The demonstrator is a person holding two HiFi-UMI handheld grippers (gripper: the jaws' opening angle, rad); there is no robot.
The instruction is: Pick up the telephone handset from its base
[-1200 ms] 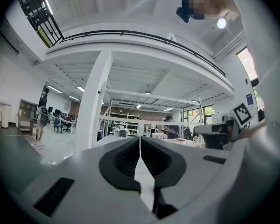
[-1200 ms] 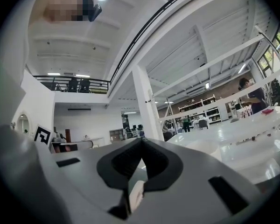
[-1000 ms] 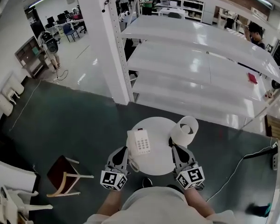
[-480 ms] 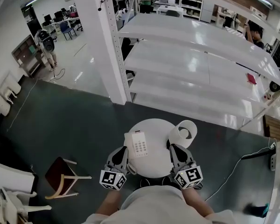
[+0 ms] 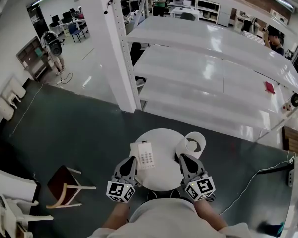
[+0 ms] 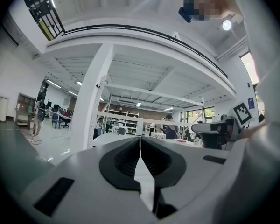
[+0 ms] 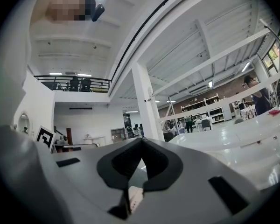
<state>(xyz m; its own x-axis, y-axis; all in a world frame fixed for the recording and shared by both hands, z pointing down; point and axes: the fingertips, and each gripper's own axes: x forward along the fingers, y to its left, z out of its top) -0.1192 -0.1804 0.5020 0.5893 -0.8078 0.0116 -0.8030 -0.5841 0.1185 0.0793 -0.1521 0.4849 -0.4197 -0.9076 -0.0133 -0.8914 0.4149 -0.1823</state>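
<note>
A white telephone [image 5: 146, 155] with a keypad lies on the round white table [image 5: 164, 175] in the head view. Its handset [image 5: 134, 151] rests on the base along the left side. My left gripper [image 5: 131, 162] is at the table's near left edge, just below the handset and apart from it. It is shut and empty, and its jaws meet at the tip in the left gripper view [image 6: 140, 139]. My right gripper [image 5: 182, 159] is at the near right edge, also shut with nothing held [image 7: 142, 142]. A bit of the keypad [image 7: 133, 197] shows under its jaws.
A white cylindrical lampshade-like object [image 5: 193, 144] stands on the table's right side, just beyond my right gripper. A small wooden chair [image 5: 64, 186] is on the dark floor to the left. White shelving [image 5: 213, 73] and a pillar [image 5: 105, 43] stand beyond the table.
The head view has shifted, so the table, telephone and cylinder look a little smaller and lower. Both grippers have crept along with me, keeping their places at the table's near edge, still shut.
</note>
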